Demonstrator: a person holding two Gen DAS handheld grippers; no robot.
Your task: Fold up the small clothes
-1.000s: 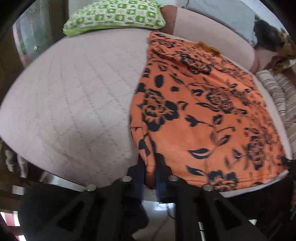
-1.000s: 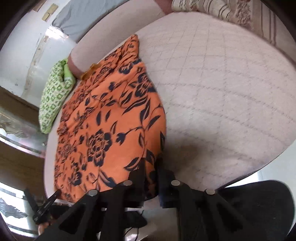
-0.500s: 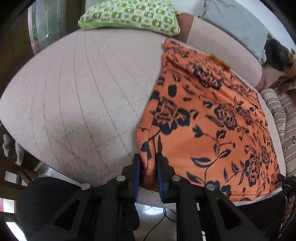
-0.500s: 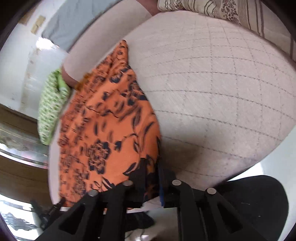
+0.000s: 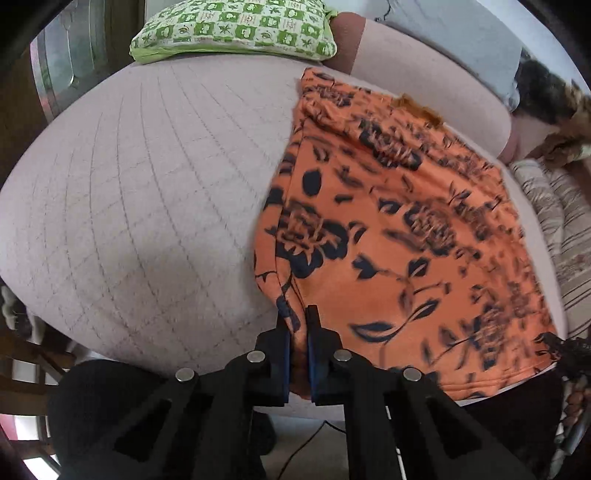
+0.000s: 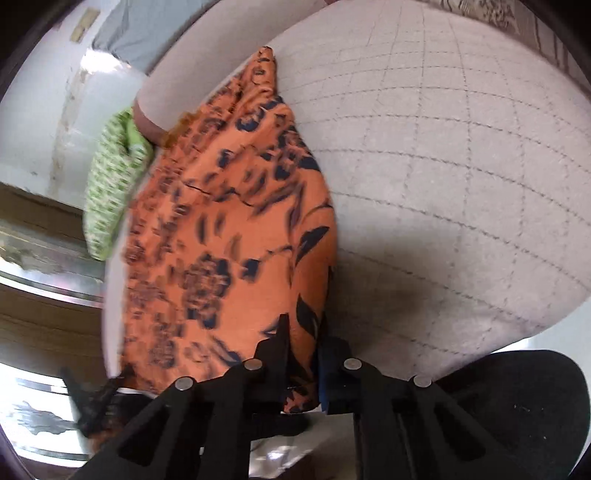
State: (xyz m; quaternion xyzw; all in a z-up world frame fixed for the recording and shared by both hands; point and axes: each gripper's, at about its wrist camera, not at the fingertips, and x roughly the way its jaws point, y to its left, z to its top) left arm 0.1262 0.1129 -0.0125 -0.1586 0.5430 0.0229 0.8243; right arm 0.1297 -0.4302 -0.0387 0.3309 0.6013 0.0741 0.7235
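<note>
An orange garment with a dark floral print (image 5: 402, 236) lies spread on the quilted pale-pink bed (image 5: 140, 192), reaching its near edge. The left hand-held gripper (image 5: 297, 325) has just been closing and pinches the garment's near left corner; the right hand-held gripper (image 6: 304, 332) has likewise just been closing and clamps the near right corner. A green checked pillow (image 5: 236, 27) rests at the bed's far edge

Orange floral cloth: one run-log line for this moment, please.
left tool: shut on orange floral cloth | right tool: shut on cloth | cloth on pale quilted cushion
</note>
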